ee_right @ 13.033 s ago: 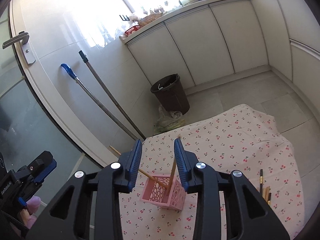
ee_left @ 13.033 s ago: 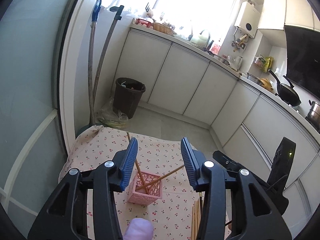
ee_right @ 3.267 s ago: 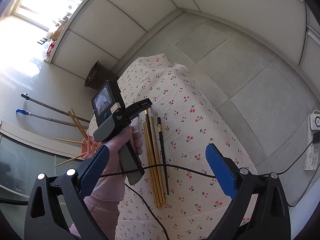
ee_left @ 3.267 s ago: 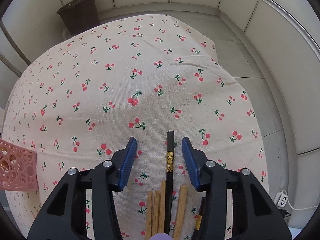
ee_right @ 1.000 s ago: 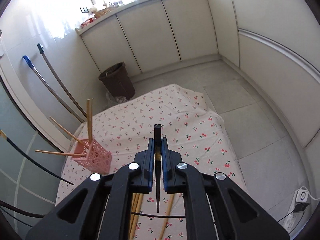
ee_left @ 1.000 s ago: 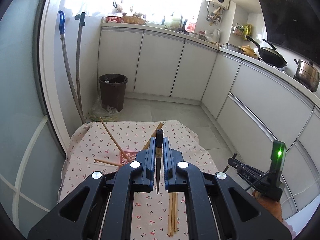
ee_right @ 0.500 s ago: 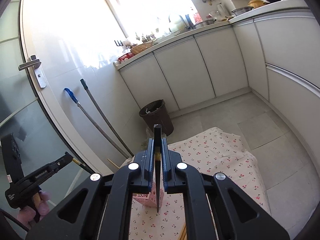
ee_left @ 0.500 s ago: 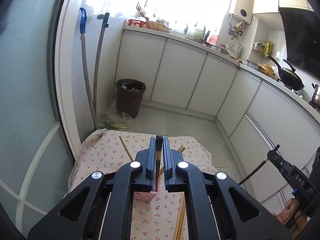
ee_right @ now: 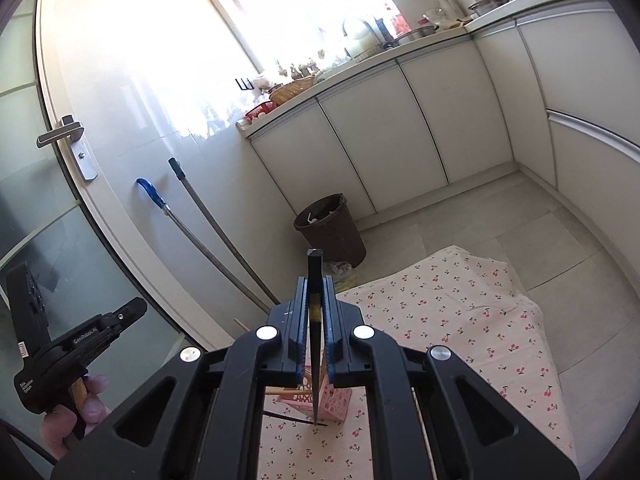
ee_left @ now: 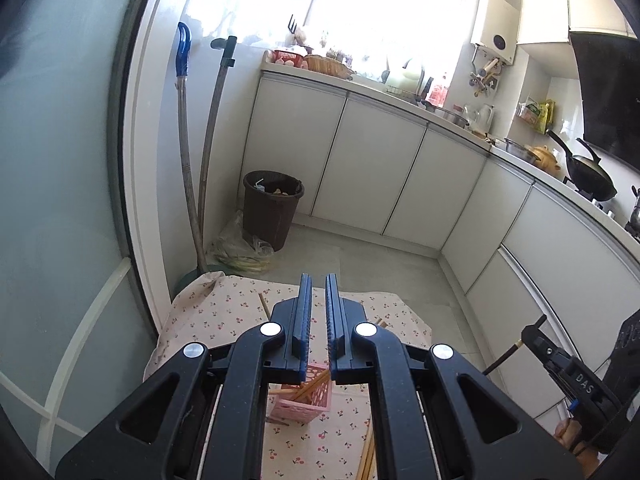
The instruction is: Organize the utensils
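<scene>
Black chopstick (ee_right: pixel 314 320) | clamped upright in right gripper (ee_right: pixel 315 312) | above pink basket (ee_right: pixel 334 398)

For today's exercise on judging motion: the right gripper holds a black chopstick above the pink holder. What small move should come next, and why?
Probably lower the right gripper straight down. It is shut on the black chopstick, held upright, with its tip just in front of the pink perforated basket, where wooden chopsticks already stand. A slight nudge toward the basket's opening may be needed first.
</scene>
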`<state>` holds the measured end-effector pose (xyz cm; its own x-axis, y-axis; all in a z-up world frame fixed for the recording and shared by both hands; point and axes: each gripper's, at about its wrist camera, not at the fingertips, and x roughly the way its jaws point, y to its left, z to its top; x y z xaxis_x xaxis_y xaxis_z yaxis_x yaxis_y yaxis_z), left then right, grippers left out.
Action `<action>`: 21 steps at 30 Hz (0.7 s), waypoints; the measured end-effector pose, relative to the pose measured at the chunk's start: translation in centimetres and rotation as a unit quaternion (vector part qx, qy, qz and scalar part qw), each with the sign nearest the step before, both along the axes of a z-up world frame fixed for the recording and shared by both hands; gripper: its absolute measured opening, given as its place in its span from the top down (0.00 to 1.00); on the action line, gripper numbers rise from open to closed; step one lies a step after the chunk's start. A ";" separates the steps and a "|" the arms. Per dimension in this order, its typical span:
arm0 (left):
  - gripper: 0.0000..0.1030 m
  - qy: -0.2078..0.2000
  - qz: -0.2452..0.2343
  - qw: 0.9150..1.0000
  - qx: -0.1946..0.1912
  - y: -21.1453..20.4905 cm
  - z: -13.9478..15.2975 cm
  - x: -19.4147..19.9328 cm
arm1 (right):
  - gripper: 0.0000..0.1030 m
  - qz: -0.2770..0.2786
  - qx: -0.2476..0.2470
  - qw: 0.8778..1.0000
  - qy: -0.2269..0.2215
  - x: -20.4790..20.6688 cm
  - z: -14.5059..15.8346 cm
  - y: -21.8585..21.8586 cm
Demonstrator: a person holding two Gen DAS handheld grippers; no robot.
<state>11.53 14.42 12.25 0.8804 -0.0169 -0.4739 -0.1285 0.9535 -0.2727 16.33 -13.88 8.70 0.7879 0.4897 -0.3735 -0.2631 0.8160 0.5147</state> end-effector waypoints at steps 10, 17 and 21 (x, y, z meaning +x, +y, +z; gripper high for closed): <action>0.44 0.241 0.026 0.968 -0.063 3.9 -13.6 -4.2 | 0.93 0.020 0.012 1.000 0.015 0.0 -1.1 0.6; 0.44 0.404 -0.093 0.908 0.070 1.2 -26.1 1.7 | 0.93 0.029 0.004 0.999 0.030 -0.7 -2.3 0.9; 0.44 0.406 -0.102 0.899 0.126 -0.4 -28.7 3.4 | 0.93 0.027 0.003 0.999 0.037 -0.9 -2.8 0.4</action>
<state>14.89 14.06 -16.48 0.2329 0.0593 -0.9707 -0.0038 0.9982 0.0601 15.40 -13.53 5.92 0.7306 0.5325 -0.4273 -0.2673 0.7990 0.5387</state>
